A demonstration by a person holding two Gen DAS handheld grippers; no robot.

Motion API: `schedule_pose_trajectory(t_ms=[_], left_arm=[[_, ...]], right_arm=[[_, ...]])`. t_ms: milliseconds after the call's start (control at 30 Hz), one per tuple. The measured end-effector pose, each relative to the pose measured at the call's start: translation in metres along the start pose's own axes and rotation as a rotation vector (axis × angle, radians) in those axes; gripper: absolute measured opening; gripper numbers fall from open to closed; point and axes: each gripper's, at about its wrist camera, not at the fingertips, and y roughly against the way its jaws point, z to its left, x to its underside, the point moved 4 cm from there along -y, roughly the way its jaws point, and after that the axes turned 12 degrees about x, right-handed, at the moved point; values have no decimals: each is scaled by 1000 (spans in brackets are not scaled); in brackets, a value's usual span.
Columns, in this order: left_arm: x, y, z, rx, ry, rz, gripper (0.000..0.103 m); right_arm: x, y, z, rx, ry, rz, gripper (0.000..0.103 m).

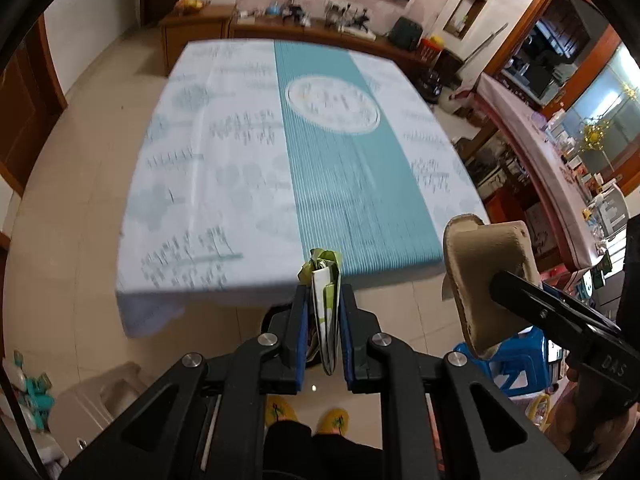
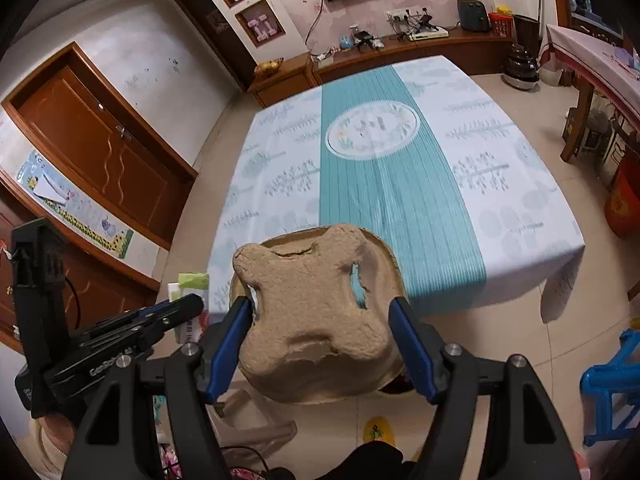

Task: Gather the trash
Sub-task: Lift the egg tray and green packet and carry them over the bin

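Pulp tray (image 2: 316, 320) right of wrapper (image 1: 326, 304) (both held), table (image 1: 248, 168) ahead

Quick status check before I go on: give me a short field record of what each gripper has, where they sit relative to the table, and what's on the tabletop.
left gripper: shut on a flattened green-and-white wrapper
right gripper: shut on a brown pulp cup tray, gripped at its two sides
gripper position: both held above the floor, just short of the table's near edge
table: covered by a white and teal cloth; no loose trash visible on it
blue stool: on the floor to the right
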Motion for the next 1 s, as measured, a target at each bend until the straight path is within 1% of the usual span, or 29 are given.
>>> schedule_pose_trajectory(t_ms=[200,300,467,533,633,733,833,933,1000], left_arm=[[25,-40,-12,-38,4,37,12],[39,-64,-15,-64,9,45,12],[61,-108,-13,-100,6,46,12],[72,-130,-9,-106,8,47,13],[88,-165,3,-95,26,66,13],[103,-201,17,-88,28,86,14],[115,-236,34,-81,27,99,15],[125,-270,50,-78,28,116,17],[131,-288,60,-79,27,122,21]], right_arm=[[31,-23,-25,-10,-26,73,70],[49,-43,-39,-3,-19,117,70],[81,-89,-65,1,-25,191,70],[93,-108,-73,4,-21,205,70],[113,-140,-85,28,-19,227,70],[132,-174,-96,45,-42,256,70],[148,-206,-107,73,-61,265,70],[165,-234,-117,92,-98,271,70],[176,-254,-124,111,-115,282,70]])
